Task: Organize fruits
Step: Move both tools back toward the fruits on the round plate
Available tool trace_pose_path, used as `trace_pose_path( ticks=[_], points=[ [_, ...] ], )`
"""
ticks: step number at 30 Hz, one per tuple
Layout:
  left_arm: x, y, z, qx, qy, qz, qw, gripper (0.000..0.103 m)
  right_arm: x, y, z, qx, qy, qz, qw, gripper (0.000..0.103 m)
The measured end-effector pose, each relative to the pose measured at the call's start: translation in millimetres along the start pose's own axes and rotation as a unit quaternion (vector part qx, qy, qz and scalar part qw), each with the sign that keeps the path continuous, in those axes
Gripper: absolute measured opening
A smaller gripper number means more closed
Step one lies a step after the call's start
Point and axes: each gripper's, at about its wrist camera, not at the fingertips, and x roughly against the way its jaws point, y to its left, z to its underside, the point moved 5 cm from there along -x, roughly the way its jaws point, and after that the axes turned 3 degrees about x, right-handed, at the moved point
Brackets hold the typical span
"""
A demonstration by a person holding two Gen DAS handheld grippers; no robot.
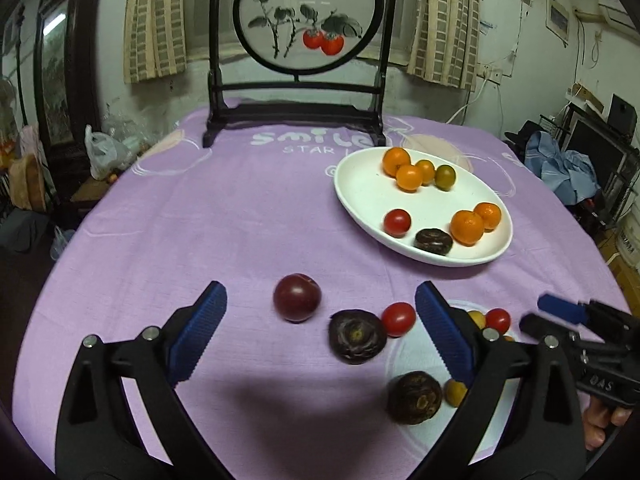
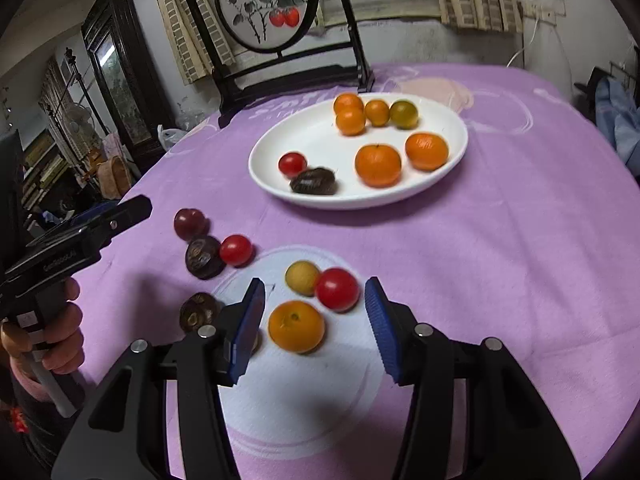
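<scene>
A white oval plate [image 1: 360, 196] [image 2: 280, 152] holds several oranges, a cherry tomato [image 1: 397, 222] and a dark fruit [image 1: 433, 241]. My left gripper [image 1: 320, 304] is open and empty; a dark red plum [image 1: 297, 298] lies on the cloth between its fingers. A dark fruit [image 1: 357, 336] and a tomato [image 1: 398, 319] lie just right of it. My right gripper [image 2: 314, 300] is open and empty over a flat white mat [image 2: 300, 380]. An orange [image 2: 296, 326], a tomato [image 2: 337, 289] and a yellow fruit [image 2: 302, 277] sit between its fingers.
A purple cloth [image 1: 200, 220] covers the round table. A black-framed painted screen [image 1: 308, 16] stands at the far edge. Another dark fruit [image 1: 414, 398] [image 2: 199, 311] lies at the mat's left edge. Room clutter surrounds the table.
</scene>
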Motion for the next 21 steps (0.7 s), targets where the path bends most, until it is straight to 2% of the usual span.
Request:
trace_pose_path(
  ticks=[9,21],
  points=[
    [0,3,2,0.005,0.005,-0.001,1.0,0.097,-13,8,13,0.0,0.039,-0.024,0.999,0.052],
    [4,-2,4,-0.013,0.003,-0.003,0.9999,0.097,-24,5,19,-0.011,0.06,-0.039,0.997,0.037]
  ],
)
